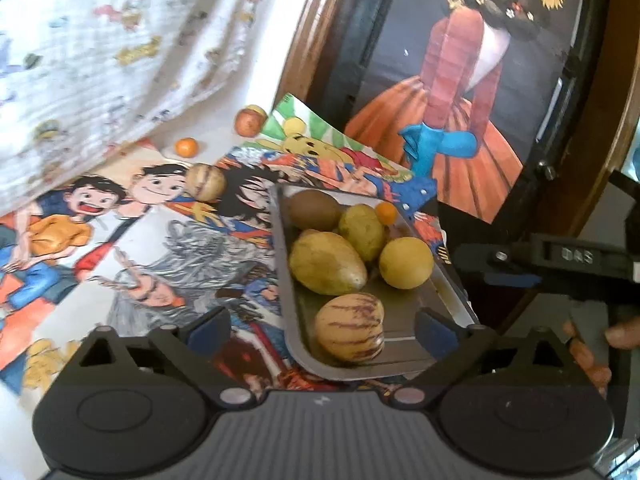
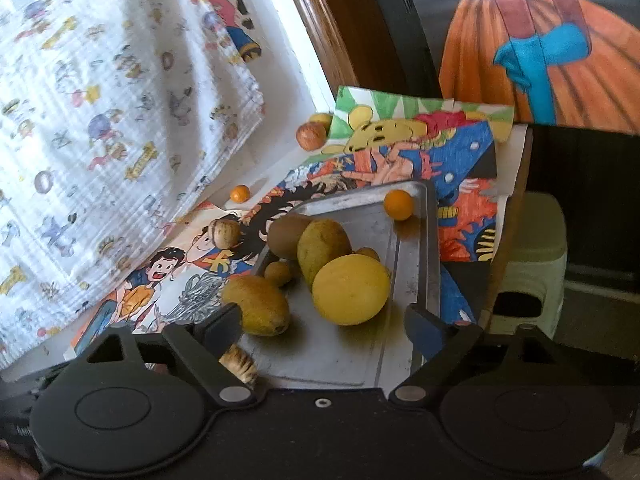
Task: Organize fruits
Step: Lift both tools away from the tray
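Cartoon-print paper sheets point(image 1: 132, 216) cover my table; the rectangular metal tray point(image 1: 286, 280) on them holds a striped cream melon point(image 1: 349, 327), round yellow fruit point(image 2: 351, 289) and brown kiwi point(image 1: 314, 209). My left gripper point(image 1: 322, 326) and right gripper point(image 2: 324, 322) both gape wide, empty, above the tray.

A white cloth printed with small cartoon figures point(image 1: 100, 40) hangs in folds at upper left. Colourful cartoon drawings point(image 1: 160, 240) cover the table surface. A drawing with a yellow figure on green-and-white rays point(image 2: 400, 120) lies at the far end. A large picture of a figure in an orange skirt with a blue bow point(image 1: 460, 100) stands upright behind. A pale green stool point(image 2: 532, 260) sits beside the table.
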`<state>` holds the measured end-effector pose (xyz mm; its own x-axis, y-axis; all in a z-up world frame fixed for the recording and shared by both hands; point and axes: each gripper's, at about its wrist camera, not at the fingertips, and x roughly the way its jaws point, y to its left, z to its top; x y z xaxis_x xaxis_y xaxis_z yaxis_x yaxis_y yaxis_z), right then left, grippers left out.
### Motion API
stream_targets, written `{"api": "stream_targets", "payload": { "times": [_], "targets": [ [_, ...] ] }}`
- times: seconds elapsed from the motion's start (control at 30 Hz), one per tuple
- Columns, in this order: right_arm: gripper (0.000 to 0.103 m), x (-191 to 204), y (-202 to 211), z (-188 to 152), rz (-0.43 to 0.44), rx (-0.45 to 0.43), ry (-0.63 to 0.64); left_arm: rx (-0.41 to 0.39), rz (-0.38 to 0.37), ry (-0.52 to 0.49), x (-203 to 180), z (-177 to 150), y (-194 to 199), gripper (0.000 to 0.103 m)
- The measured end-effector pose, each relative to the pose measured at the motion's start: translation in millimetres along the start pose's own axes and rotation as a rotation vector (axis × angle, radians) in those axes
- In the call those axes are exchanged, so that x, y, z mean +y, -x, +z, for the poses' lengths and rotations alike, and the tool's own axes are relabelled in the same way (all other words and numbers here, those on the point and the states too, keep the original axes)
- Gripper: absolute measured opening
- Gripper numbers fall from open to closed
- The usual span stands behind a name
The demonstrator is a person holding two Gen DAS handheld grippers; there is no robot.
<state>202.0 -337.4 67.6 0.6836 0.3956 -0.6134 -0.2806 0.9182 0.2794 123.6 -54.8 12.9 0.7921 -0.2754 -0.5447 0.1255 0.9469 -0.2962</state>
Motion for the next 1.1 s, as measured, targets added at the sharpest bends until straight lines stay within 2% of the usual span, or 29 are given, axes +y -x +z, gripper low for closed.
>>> {"api": "stream_targets", "payload": {
  "times": [0.23, 0.47, 0.77, 1.1],
  "targets": [
    [0.1, 24, 30, -22, -0.022, -0.036, 0.068, -0.015, 0.053, -0.021, 8, -7, 24, 0.102],
    [0.102, 45, 49, -49, -0.056, -0.039, 0.129, 0.012, 0.091, -0.041, 15, -20, 37, 0.102],
    [0.102, 60, 57, -79, -0.072, 0.011, 0.11, 0.047, 0.151, -0.049, 23, -31, 50, 0.102],
    [0.102, 86, 52, -95, -0.047, 0.074, 0.159, 0.073, 0.197, -0.011, 40, -37, 59, 0.102]
  ]
}}
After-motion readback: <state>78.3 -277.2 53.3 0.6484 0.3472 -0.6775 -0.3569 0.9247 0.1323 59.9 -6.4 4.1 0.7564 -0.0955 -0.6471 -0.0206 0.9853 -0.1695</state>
